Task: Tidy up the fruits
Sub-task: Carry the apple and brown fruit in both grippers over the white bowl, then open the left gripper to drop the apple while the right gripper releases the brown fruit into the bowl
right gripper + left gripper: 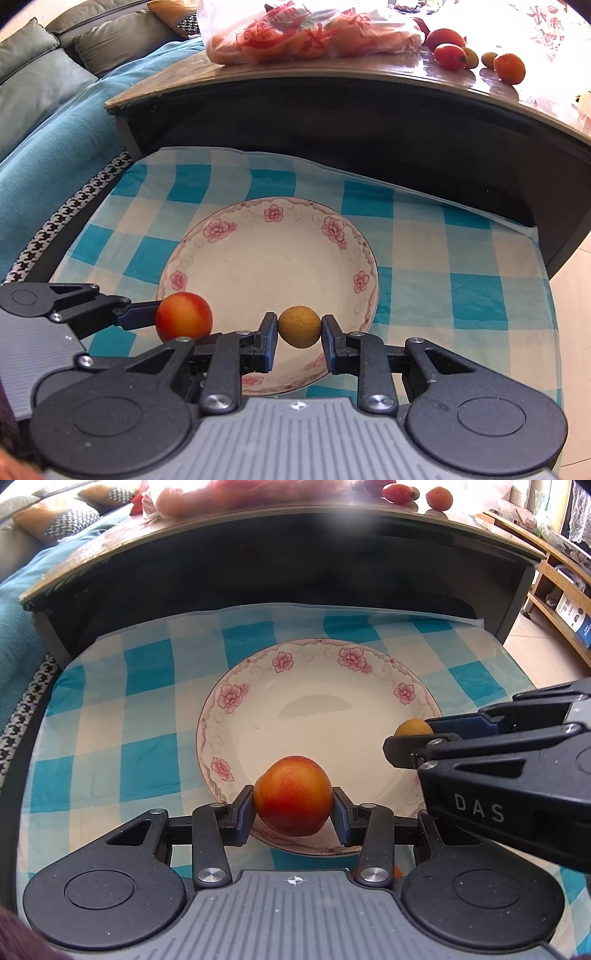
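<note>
Both fruits are at the delivery step: the left gripper [294,805] pinches a red-orange nectarine [293,795] and the right gripper [299,329] a small tan fruit [299,326] over the flowered plate's [236,236] near rim, so next each should lower and spread its jaws.

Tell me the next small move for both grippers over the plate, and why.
Probably ease both a little further over the plate and lower them. The left gripper is clamped on the red-orange fruit just above the near rim, the right gripper on the small yellow-brown fruit. The plate holds nothing yet.
</note>
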Demonstrator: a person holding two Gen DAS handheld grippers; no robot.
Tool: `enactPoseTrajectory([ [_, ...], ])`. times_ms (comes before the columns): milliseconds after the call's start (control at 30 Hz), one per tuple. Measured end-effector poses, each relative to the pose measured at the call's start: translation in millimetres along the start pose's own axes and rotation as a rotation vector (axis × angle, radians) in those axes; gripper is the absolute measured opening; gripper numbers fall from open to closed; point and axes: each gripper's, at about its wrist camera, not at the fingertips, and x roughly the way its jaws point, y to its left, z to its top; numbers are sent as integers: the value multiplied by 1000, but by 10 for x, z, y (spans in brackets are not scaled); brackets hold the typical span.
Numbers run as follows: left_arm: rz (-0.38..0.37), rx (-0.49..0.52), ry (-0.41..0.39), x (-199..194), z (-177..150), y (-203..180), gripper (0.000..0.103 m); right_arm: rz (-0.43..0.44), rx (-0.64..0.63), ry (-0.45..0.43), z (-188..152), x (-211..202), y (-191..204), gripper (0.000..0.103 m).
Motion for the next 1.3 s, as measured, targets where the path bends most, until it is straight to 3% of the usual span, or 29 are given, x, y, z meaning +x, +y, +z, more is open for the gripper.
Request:
enactPoseTrajectory([
  [267,1,5,1,20,15,-15,52,48,23,20,33,88,-44,29],
  [700,5,-9,-3,11,31,10,53,55,38,47,16,215,-49,29],
  [1300,41,2,-38,-280,-43,45,65,30,69,6,-21,-64,-24,34],
])
